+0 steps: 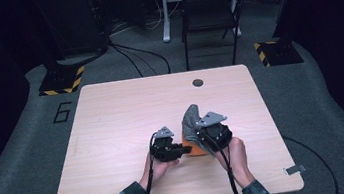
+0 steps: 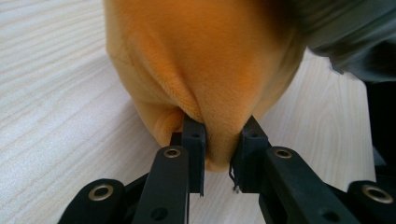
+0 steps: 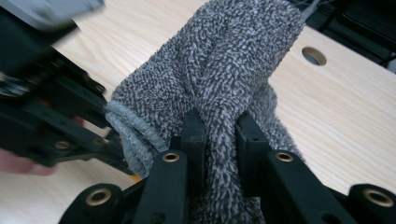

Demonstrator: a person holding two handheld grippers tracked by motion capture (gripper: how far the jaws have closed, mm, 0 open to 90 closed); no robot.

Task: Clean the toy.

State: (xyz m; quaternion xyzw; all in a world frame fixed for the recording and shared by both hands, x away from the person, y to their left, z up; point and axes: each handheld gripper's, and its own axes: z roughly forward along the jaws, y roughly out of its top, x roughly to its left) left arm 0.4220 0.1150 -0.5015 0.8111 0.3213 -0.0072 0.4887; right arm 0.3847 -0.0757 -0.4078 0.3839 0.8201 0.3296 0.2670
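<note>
Left tongs (image 2: 219, 161) sit low near the front middle of the tabletop (image 1: 112, 115), their jaws clamped on a pinched fold of the orange cloth (image 2: 201, 65). The soft orange fabric bulges out above the grip in the left gripper view, so the pinch looks meant to anchor that side while the other hand works. In the high view these tongs (image 1: 187, 149) point toward the cloth, with the orange part (image 1: 196, 149) lying just beside them on the wood.

Right tongs (image 3: 219, 135) are closed on the grey towelling cloth (image 3: 224, 70), a thick ridge of it squeezed between the jaws and rising above them. From above, the grey cloth (image 1: 191, 122) stands up in a peak over the orange one, next to the right tongs (image 1: 205, 135), which suggests it is being lifted or peeled clear of the orange piece. Whether the two fabrics are separate pieces or two faces of one item I cannot tell. Holding both at once keeps the bundle under tension so the layers can part.
</note>
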